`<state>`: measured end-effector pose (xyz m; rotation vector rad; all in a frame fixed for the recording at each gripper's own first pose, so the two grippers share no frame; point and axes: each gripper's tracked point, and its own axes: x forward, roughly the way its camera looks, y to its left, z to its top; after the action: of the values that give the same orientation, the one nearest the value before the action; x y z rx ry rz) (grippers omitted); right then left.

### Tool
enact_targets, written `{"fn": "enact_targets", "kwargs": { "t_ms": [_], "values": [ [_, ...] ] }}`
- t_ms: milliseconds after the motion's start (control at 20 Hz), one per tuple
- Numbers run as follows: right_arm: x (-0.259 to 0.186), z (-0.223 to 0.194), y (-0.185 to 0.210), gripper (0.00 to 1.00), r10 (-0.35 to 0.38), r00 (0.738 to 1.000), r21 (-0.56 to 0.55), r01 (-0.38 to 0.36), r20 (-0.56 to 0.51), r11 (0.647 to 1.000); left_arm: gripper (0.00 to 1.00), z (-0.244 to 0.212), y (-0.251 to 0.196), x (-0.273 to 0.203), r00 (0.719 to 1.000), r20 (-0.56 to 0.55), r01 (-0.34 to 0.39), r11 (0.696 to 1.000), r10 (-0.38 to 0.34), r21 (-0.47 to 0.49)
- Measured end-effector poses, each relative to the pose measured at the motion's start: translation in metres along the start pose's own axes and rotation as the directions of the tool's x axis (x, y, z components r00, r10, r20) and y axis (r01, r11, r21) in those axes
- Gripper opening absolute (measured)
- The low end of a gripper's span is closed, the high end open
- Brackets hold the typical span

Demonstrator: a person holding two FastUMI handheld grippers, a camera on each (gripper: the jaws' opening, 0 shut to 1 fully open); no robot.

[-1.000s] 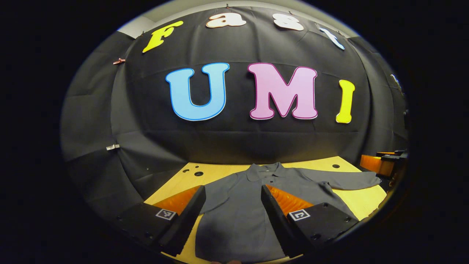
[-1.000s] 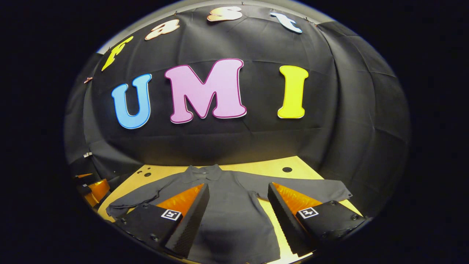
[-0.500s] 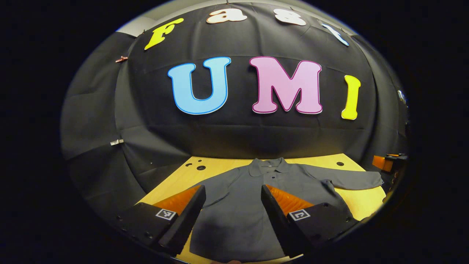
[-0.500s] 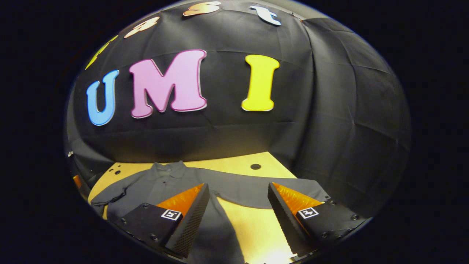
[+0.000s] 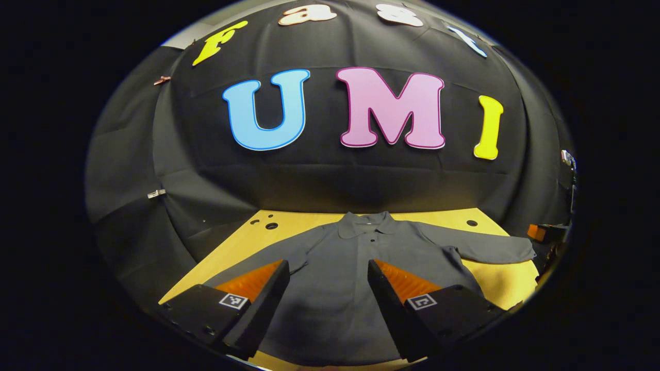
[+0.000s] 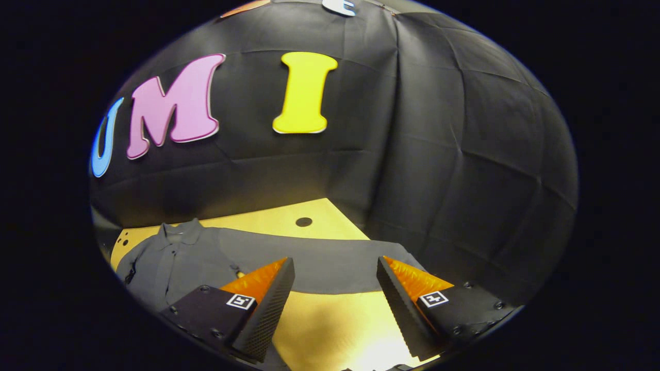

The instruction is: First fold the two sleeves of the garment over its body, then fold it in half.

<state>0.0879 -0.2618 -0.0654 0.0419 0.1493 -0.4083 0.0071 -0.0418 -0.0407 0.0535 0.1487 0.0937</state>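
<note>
The garment [image 5: 356,273] — a grey collared shirt with long sleeves — lies flat and face up on the yellow tabletop [image 5: 247,242], collar [image 5: 367,225] toward the booth's wall and both sleeves spread out to the sides. Neither sleeve is folded yet, so the step in hand looks like the first sleeve fold. The left gripper [image 5: 328,286] hangs above the shirt's body with its fingers spread wide and nothing between them. The right gripper [image 6: 335,286] is likewise spread and empty, aimed at the right sleeve [image 6: 319,265], which stretches across the tabletop just beyond its fingertips.

To do this well, the right gripper should come down near the cuff end rather than mid-sleeve, pinch only the sleeve's cloth, lift just enough to clear the tabletop, and carry it across so it lands flat on the chest. Dragging low would likely bunch the shoulder — a short lift keeps the crease straight. The left gripper could press the body lightly so the shirt doesn't slide.
</note>
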Motion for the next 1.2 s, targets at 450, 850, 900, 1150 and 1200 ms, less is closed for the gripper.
{"fn": "enact_targets", "kwargs": {
  "t_ms": [450, 850, 900, 1150, 1200],
  "values": [
    [0.066, -0.032, -0.069, 0.99, -0.149, 0.984, 0.046, 0.155, -0.101, 0.987, 0.98, -0.003, -0.016, 0.014, 0.999, -0.032, 0.009, 0.998, -0.007, 0.069],
    [0.12, -0.071, -0.117, 0.99, -0.225, 0.949, 0.059, 0.244, -0.222, 0.968, 0.98, -0.006, -0.031, 0.032, 0.998, -0.064, 0.007, 0.995, 0.0, 0.097],
    [0.125, -0.078, -0.124, 0.99, -0.233, 0.941, 0.081, 0.259, -0.244, 0.962, 0.98, -0.006, -0.032, 0.034, 0.998, -0.068, 0.007, 0.995, -0.001, 0.103],
    [0.148, -0.098, -0.135, 0.99, -0.242, 0.929, 0.082, 0.274, -0.28, 0.958, 0.98, -0.013, -0.03, 0.044, 0.996, -0.086, -0.017, 0.993, 0.027, 0.114],
    [0.151, -0.103, -0.135, 0.99, -0.239, 0.924, 0.09, 0.276, -0.299, 0.957, 0.98, -0.014, -0.031, 0.047, 0.995, -0.093, -0.019, 0.994, 0.029, 0.11]
  ]
}}
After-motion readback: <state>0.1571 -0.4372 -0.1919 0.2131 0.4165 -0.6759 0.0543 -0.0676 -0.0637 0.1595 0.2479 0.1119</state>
